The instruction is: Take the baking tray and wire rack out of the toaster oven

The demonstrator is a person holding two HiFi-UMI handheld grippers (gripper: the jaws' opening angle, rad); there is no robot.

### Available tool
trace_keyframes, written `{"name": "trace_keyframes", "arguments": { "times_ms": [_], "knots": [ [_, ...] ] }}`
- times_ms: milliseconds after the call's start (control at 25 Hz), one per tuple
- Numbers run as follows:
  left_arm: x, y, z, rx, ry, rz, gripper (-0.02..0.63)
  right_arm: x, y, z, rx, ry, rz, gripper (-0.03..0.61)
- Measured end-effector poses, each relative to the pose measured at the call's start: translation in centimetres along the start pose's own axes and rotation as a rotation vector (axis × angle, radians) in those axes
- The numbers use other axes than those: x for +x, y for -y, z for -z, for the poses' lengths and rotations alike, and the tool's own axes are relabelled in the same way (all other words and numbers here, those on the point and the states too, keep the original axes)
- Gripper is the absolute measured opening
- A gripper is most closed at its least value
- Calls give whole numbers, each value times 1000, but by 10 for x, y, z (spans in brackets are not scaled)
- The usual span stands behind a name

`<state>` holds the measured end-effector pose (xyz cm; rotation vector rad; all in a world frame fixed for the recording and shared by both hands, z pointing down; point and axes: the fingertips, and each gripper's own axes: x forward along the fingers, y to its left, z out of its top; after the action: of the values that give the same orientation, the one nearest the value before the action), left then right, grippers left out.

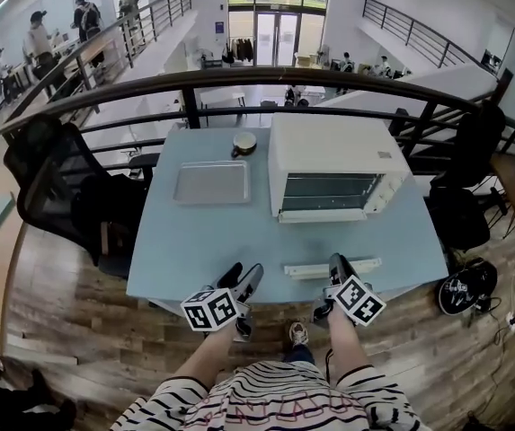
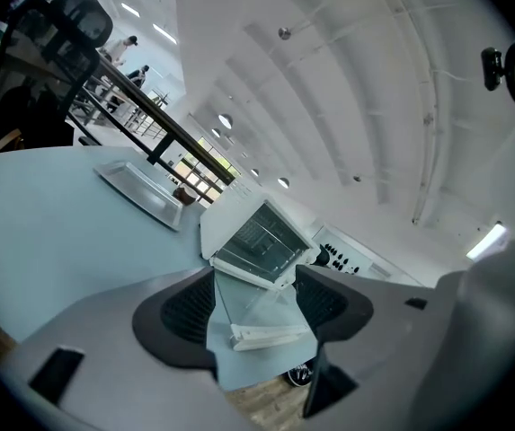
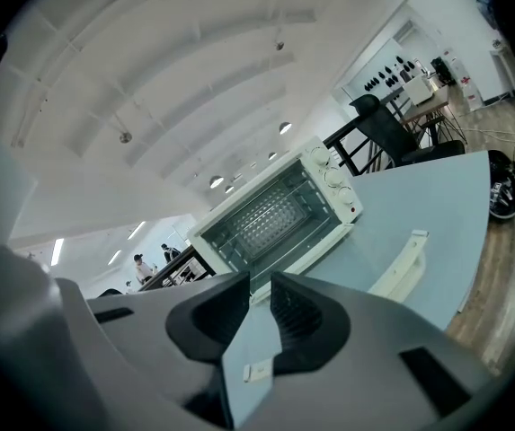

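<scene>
Two grippers low at the near edge of the pale blue worktop (image 1: 194, 241), left gripper (image 1: 244, 275) and right gripper (image 1: 338, 266) side by side, both aimed at the white toaster oven (image 1: 329, 146) toward the far right. Left fingers spread wide, nothing clamped; right fingers drawn to a narrow slit, likewise empty. Given by the head view alone: the layout from above, with the baking tray (image 1: 210, 183) already out, flat on the worktop just left of the oven, well apart from both grippers, and a small round object (image 1: 244, 142) beyond its far right corner. Plain only in the right gripper view: the oven's open front and the wire rack (image 3: 266, 212) inside the cavity, not yet out. Added by the left gripper view: the clear pane of the oven door folded down toward the grippers, ending in a white handle bar (image 2: 270, 335), from above merely a white strip just beyond the right gripper.
</scene>
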<state>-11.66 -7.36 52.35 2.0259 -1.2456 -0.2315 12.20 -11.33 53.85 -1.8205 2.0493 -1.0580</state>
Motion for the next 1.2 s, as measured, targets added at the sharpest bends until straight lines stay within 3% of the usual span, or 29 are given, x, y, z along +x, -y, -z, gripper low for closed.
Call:
{"name": "trace_keyframes", "arguments": {
  "times_ms": [320,760,1200],
  "knots": [
    [82,38,-5,-24,16,44,285,35,40,-70,45,60,-16,80],
    [185,55,-19,-75,69,35,259,104,91,-130,175,85,-69,80],
    [251,38,-36,-138,172,-39,247,170,101,-155,306,60,-193,80]
  ]
}}
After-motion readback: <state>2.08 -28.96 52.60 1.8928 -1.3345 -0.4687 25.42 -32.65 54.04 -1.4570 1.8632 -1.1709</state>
